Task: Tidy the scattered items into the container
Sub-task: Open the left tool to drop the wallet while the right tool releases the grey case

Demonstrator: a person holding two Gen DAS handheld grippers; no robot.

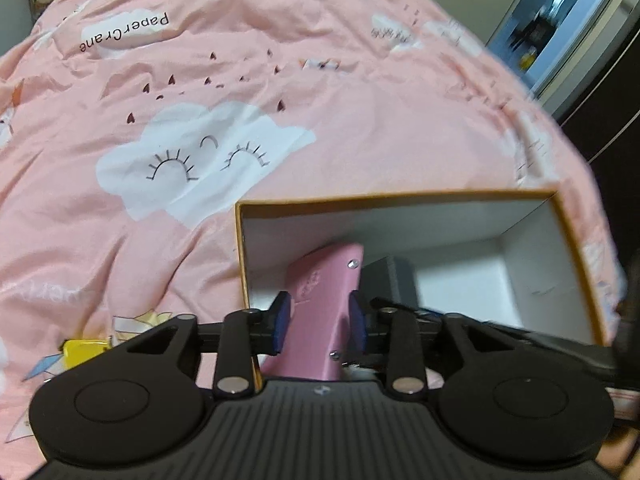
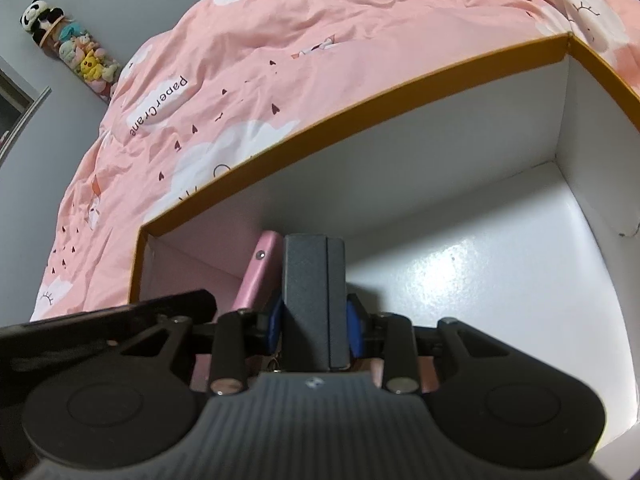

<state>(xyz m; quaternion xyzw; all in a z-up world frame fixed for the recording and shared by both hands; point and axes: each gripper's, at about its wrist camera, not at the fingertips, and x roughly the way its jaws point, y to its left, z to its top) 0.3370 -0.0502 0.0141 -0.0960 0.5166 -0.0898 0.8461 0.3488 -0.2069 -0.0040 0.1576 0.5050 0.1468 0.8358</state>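
Pinching a pink case (image 1: 326, 300) between its blue pads (image 1: 281, 326), the left gripper (image 1: 320, 322) fills the bottom centre of its frame, the case's far end reaching into the open box (image 1: 400, 199). In the right wrist view, the right gripper (image 2: 316, 324) clamps a dark grey block (image 2: 314, 300) at lower centre, inside the same white-walled, orange-rimmed box, with the pink case just left of it. Beyond the box's rim spreads a pink bedspread (image 1: 280, 60) printed with clouds; stuffed toys (image 2: 76, 50) hang at the upper left.
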